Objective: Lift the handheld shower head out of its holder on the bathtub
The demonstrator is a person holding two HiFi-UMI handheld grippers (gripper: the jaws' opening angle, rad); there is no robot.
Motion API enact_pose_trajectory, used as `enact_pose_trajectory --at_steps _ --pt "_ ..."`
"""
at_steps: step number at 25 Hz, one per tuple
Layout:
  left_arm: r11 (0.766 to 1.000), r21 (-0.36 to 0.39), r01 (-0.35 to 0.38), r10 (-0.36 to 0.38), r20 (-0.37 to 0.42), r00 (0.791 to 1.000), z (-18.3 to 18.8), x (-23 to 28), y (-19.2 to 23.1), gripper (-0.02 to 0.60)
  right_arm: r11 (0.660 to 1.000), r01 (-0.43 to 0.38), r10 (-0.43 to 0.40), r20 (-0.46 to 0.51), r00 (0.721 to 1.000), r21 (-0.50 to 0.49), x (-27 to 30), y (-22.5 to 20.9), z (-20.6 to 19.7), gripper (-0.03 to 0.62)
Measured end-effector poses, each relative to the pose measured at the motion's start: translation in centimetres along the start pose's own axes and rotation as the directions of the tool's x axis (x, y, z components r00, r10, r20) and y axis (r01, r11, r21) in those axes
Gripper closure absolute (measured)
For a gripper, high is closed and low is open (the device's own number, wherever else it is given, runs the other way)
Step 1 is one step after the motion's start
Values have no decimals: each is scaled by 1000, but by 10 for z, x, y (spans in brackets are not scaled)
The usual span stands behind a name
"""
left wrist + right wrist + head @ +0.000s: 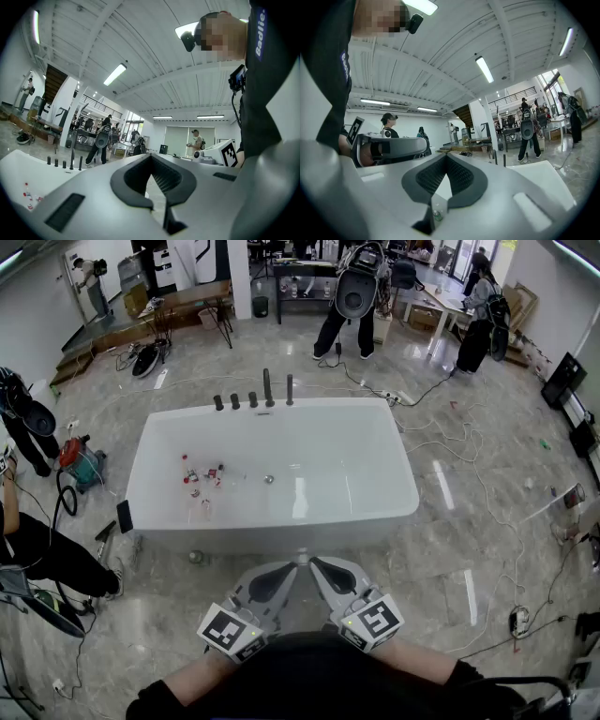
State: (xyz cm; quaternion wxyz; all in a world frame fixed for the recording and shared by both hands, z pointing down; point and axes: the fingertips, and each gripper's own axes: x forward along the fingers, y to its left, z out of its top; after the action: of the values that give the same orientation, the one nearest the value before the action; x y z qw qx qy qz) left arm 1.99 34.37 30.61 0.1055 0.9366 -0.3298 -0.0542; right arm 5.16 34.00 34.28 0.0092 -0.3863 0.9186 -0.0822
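The white bathtub (pixel 281 526) stands crosswise ahead of me on the marble floor. A row of black fittings lines its far rim. The slim upright one at the right end looks like the handheld shower head (pixel 289 390), seated in its holder beside the taller spout (pixel 269 388). The left gripper view also has the shower head (pixel 80 162), far off. My left gripper (pixel 294 562) and right gripper (pixel 311 562) are held low, short of the tub's near rim, tips nearly together. Both are shut with nothing in them, and both are far from the fittings.
Small bottles (pixel 199 480) lie in the tub near its left end, and a drain (pixel 269 479) sits mid-floor. A red vacuum (pixel 80 461) and a seated person (pixel 42 554) are at the left. Cables (pixel 441 442) trail over the floor at the right. People stand beyond the tub.
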Motion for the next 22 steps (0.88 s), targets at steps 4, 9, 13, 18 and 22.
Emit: enact_pose_trajectory --at_steps 4,9,13,18,22 --pt "1000 -4 16 -16 3 1000 -8 -2 -5 581 1000 2 -2 3 1000 0 -3 0 -4 594" --pt "1000 -5 12 -12 -27 1000 -14 -5 -4 581 1000 4 -4 0 1000 4 -3 1 -6 594" --pt "1000 2 -16 16 -39 999 -11 -3 1 581 1000 -8 7 8 1000 26 -3 2 -5 594" --pt "1000 5 4 -4 -33 999 -15 3 -4 581 999 7 -8 17 1000 52 -9 -10 -5 592" --pt "1000 15 7 -7 -35 999 -15 11 -8 581 999 11 -12 22 1000 53 -13 -23 -3 592"
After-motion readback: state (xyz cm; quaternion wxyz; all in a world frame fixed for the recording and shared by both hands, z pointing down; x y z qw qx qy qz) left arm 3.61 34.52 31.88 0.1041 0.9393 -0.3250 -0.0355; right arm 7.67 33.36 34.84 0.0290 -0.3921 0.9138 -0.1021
